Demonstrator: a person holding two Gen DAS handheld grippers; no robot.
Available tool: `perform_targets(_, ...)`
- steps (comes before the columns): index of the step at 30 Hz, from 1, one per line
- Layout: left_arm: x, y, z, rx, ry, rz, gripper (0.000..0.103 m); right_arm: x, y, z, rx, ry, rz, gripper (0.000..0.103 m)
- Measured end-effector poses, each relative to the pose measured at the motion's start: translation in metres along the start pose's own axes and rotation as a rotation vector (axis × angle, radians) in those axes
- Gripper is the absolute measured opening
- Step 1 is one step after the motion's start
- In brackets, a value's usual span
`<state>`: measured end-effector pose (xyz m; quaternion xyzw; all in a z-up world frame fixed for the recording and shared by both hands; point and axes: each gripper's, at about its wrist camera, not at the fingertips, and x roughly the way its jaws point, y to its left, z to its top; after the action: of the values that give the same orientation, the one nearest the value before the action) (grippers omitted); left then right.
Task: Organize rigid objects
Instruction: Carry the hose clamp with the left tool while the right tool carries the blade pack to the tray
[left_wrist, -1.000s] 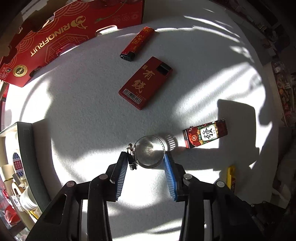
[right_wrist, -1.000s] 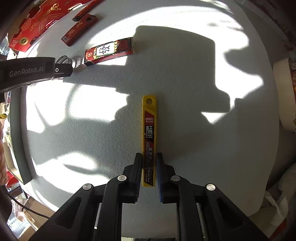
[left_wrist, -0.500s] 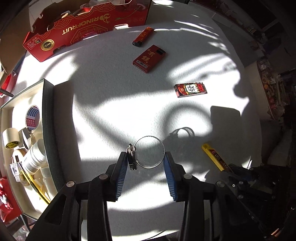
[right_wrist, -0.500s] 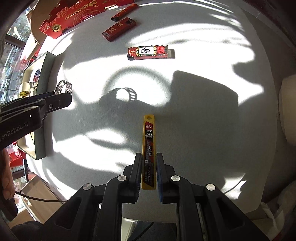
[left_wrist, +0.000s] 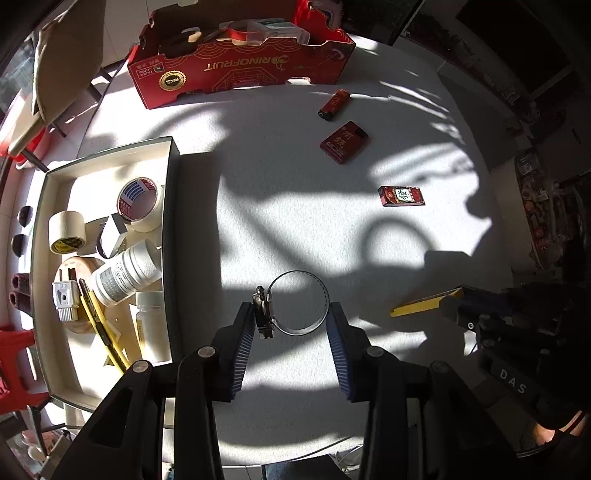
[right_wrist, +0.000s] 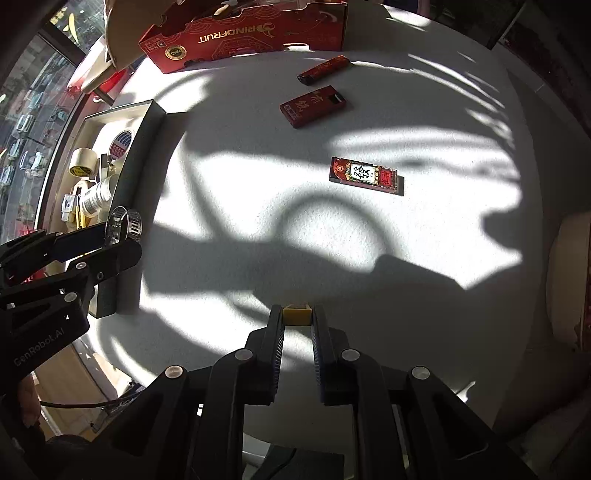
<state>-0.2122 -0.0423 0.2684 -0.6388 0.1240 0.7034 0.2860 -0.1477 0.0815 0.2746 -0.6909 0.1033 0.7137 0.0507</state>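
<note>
My left gripper (left_wrist: 291, 319) is shut on a metal hose clamp (left_wrist: 295, 308) and holds it in the air above the white table, just right of the open storage box (left_wrist: 168, 221). The clamp (right_wrist: 125, 221) and the left gripper (right_wrist: 92, 240) also show at the left of the right wrist view. My right gripper (right_wrist: 296, 317) is shut on a yellow blade case (right_wrist: 295, 315), seen end-on there and as a yellow bar (left_wrist: 424, 302) in the left wrist view. On the table lie a decorated lighter (right_wrist: 364, 175), a red box-shaped lighter (right_wrist: 314, 107) and a slim red lighter (right_wrist: 323, 70).
The storage box holds tape rolls (left_wrist: 140, 199), white bottles (left_wrist: 125, 273), a yellow cutter (left_wrist: 103, 328) and a plug (left_wrist: 64, 299). A red RINOFRUIT carton (left_wrist: 240, 70) stands at the table's far edge. A cream rounded object (right_wrist: 569, 280) sits at the right.
Both grippers have risen off the table with their loads. The left one carried the clamp leftward to beside the box, which came into view. The yellow case now points end-on to the right camera.
</note>
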Motion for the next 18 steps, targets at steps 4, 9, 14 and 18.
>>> perform_targets(4,-0.010,0.024,-0.005,-0.067,-0.031,0.000,0.042,-0.008,0.024,0.013,-0.059,-0.036,0.011,0.016)
perform_targets(9,-0.021,0.058,-0.017,-0.156,-0.062,0.010,0.042,-0.018,0.046,0.029,-0.088,-0.062,0.059,0.010)
perform_targets(14,-0.032,0.088,-0.031,-0.242,-0.090,0.033,0.042,-0.017,0.059,0.045,-0.118,-0.050,0.054,0.011)
perform_targets(18,-0.035,0.104,-0.041,-0.289,-0.091,0.046,0.043,0.030,0.052,0.052,-0.116,0.036,0.004,0.085)
